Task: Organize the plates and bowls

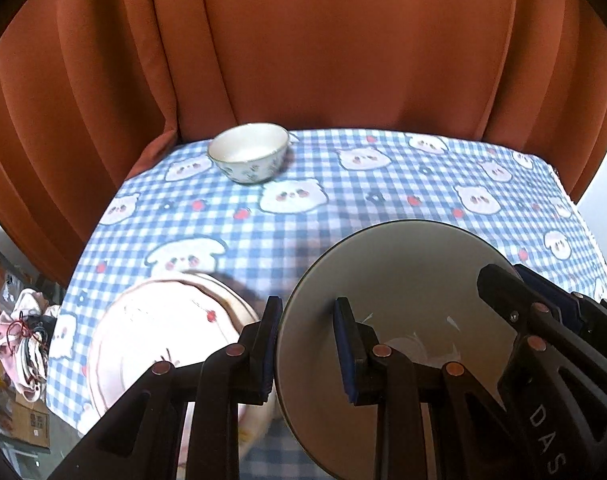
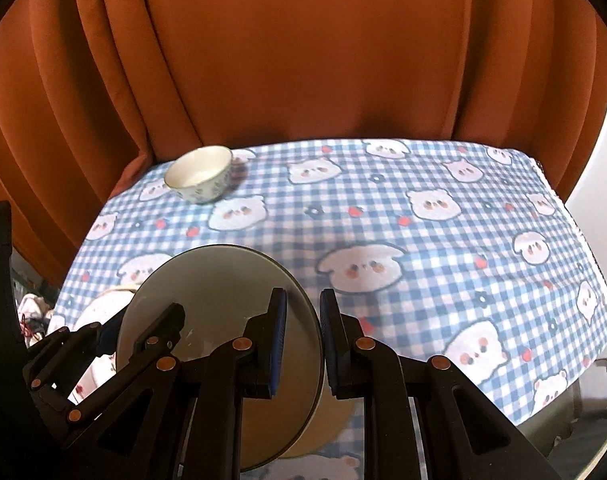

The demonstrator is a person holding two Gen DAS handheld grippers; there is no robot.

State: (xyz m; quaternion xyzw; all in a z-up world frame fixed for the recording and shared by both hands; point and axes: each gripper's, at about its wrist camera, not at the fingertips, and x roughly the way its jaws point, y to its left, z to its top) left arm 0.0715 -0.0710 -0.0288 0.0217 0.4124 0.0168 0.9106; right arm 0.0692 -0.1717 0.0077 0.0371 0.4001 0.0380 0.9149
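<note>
Both tools clamp one big grey bowl (image 1: 403, 300) by opposite sides of its rim, left tool (image 1: 308, 350) on the bowl's left edge, right tool (image 2: 303, 344) on its right edge, each with one pad inside and one outside the wall. The bowl is off the desk (image 2: 443, 240), above the near-left part, tilted so its open mouth faces back toward the cameras and slightly up, base pointing away. Round, so no long axis. Under and left of it a pink plate (image 1: 163, 332) lies flat on the checked bear-print cloth. A small floral bowl (image 1: 248, 152) stands upright, mouth up, at the far-left corner, well apart from the rest. Orange curtain (image 2: 303, 60) behind the desk.
</note>
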